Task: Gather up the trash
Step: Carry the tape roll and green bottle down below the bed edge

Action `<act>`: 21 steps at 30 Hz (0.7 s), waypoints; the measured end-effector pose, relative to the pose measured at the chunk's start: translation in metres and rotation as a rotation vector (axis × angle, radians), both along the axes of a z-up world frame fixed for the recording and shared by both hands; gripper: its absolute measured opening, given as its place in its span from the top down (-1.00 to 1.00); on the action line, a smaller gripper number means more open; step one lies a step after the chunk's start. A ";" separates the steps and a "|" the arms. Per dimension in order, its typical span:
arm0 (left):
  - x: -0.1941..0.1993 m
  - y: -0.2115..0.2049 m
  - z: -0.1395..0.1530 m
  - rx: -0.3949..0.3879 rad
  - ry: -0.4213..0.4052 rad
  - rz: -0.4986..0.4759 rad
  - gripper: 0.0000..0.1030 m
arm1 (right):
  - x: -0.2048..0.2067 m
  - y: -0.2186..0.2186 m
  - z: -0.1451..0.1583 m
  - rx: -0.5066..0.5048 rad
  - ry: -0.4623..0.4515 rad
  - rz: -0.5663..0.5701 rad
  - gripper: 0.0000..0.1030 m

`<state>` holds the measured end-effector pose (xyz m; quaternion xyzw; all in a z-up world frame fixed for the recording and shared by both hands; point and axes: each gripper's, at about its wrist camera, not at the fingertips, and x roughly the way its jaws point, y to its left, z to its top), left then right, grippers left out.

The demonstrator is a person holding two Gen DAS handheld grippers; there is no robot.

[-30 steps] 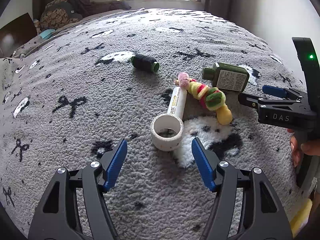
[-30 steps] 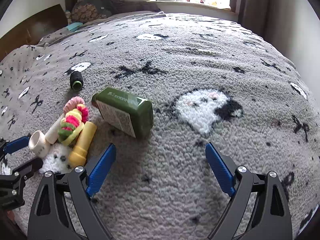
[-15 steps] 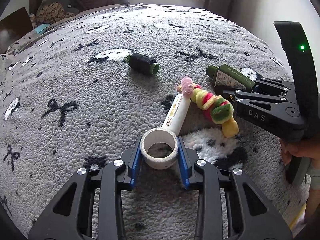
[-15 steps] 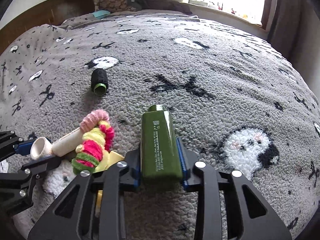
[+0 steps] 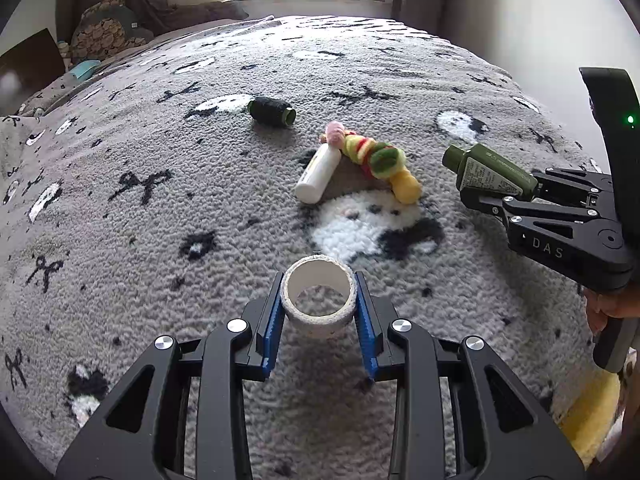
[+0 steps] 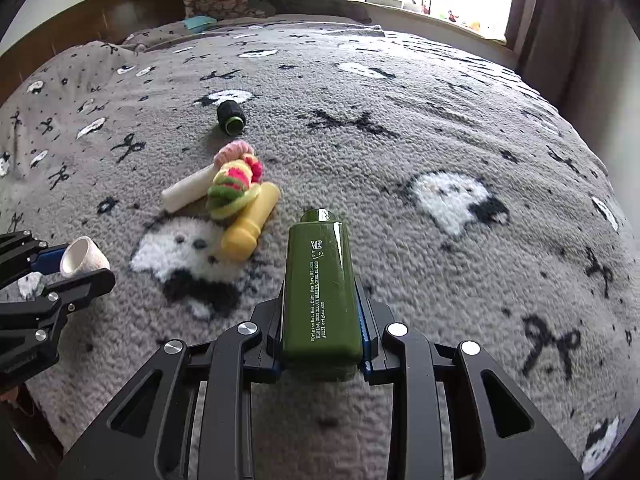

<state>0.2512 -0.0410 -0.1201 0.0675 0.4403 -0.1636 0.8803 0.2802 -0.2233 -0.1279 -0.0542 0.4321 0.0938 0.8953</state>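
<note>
The left gripper (image 5: pixel 319 312) has its blue jaws pinching a white tape roll (image 5: pixel 318 303) by its sides, the roll's open ring facing the camera and lifted just clear of the grey patterned blanket (image 5: pixel 160 208) on the bed. To its right, the right gripper (image 6: pixel 320 336) has its jaws clamped on the lower body of a green bottle (image 6: pixel 319 284), whose cap points away toward the far side. Between and beyond the two grippers, near the middle of the bed, a white tube (image 5: pixel 318 174) lies touching a pink, yellow and green plush toy (image 5: pixel 378 160). Farther off lies a black spool (image 5: pixel 271 111) with a green end, apart from the others. A hand (image 5: pixel 610 308) grips the right gripper's handle.
</note>
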 end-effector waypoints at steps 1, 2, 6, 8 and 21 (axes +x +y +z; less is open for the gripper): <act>-0.007 0.000 0.001 -0.004 -0.002 -0.004 0.41 | -0.011 -0.002 0.001 -0.001 -0.003 -0.012 0.46; -0.015 0.000 0.001 -0.007 -0.004 -0.010 0.41 | -0.021 -0.003 0.001 -0.001 -0.006 -0.020 0.46; -0.048 -0.001 0.001 -0.017 -0.008 -0.033 0.41 | -0.064 -0.011 0.000 0.011 -0.004 -0.056 0.46; -0.065 0.000 0.000 -0.024 -0.007 -0.040 0.41 | -0.085 -0.014 -0.002 0.022 -0.003 -0.076 0.46; -0.174 0.014 -0.001 -0.031 -0.045 -0.070 0.41 | -0.215 -0.014 -0.003 0.091 -0.032 -0.078 0.46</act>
